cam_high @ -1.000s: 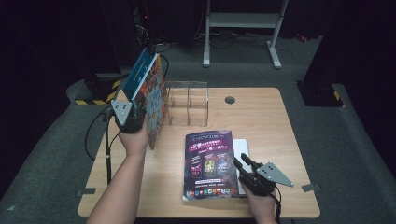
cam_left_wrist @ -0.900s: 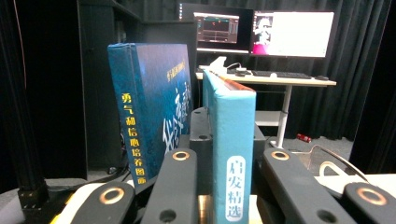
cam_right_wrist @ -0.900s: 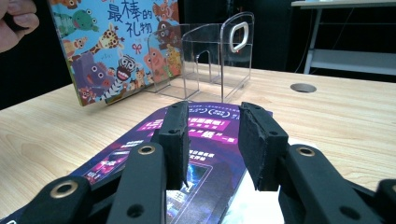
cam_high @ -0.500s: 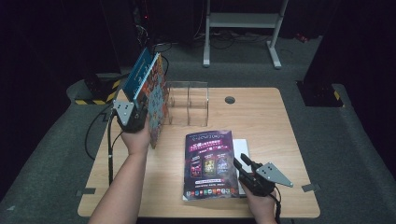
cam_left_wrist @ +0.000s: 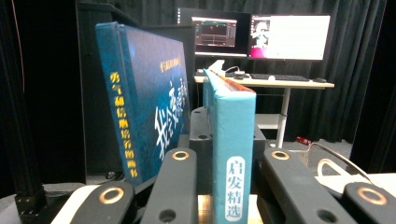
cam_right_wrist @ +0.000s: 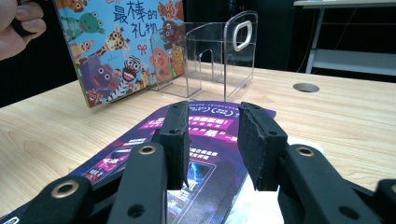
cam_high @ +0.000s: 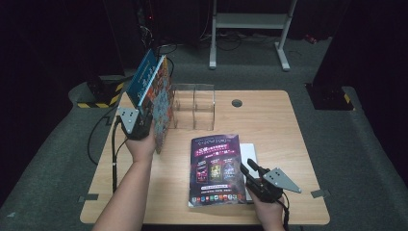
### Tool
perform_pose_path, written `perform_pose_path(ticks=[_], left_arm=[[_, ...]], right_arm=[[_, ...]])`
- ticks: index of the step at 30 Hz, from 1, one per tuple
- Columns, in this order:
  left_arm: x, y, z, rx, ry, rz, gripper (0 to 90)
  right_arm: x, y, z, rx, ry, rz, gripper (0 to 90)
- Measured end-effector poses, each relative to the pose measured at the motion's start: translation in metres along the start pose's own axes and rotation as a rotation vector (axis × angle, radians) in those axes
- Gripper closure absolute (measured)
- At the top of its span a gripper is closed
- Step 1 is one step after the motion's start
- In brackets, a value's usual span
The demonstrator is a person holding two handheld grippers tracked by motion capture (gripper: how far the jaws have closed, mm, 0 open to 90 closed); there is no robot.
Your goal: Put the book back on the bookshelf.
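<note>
Books (cam_high: 153, 91) stood upright just left of the clear acrylic rack (cam_high: 193, 107), with the left gripper (cam_left_wrist: 232, 186) clamped on the teal spine of one. Swinging it squarely toward the rack's near slot, bottom edge first, looked wise. In front of the rack, the right gripper (cam_right_wrist: 212, 140) hovered over the purple magazine (cam_high: 215, 168), jaws parted on nothing.

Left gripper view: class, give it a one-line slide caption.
Left hand-held gripper clamps a teal book by its spine; a blue book stands beside it, monitors behind.
</note>
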State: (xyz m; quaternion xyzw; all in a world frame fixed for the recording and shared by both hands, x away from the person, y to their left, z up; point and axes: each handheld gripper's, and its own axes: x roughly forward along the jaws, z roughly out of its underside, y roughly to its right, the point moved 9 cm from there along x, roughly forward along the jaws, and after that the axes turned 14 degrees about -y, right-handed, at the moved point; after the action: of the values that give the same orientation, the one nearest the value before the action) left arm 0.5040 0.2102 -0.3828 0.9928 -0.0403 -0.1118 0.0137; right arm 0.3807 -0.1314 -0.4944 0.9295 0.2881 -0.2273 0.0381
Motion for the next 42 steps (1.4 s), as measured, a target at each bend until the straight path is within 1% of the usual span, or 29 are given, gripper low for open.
perform_pose_path(ticks=[6, 11, 16, 19, 27, 33, 42], left_arm=[[-0.004, -0.005, 0.006, 0.000, -0.006, 0.011, 80.3], [-0.006, -0.007, 0.009, 0.000, -0.016, 0.015, 80.2], [-0.006, -0.012, 0.010, -0.014, -0.027, 0.013, 79.9], [-0.007, -0.015, 0.010, -0.006, -0.037, 0.011, 79.4], [-0.007, -0.019, 0.011, -0.009, -0.050, 0.004, 78.8], [-0.007, -0.019, 0.011, 0.002, -0.057, 0.005, 78.7], [-0.007, -0.017, 0.009, 0.036, -0.096, 0.004, 78.1]], right_arm=[[0.000, -0.001, 0.000, -0.001, 0.000, 0.001, 63.5], [0.001, -0.002, 0.000, 0.008, -0.003, -0.004, 63.5], [0.001, -0.003, 0.000, 0.006, -0.003, -0.005, 63.5], [0.001, -0.003, 0.000, 0.006, -0.003, -0.006, 63.4], [0.001, -0.003, 0.001, -0.002, -0.006, -0.005, 63.4], [0.001, -0.004, 0.001, 0.000, -0.006, -0.005, 63.5], [0.001, -0.004, 0.001, -0.003, -0.007, -0.009, 63.5]])
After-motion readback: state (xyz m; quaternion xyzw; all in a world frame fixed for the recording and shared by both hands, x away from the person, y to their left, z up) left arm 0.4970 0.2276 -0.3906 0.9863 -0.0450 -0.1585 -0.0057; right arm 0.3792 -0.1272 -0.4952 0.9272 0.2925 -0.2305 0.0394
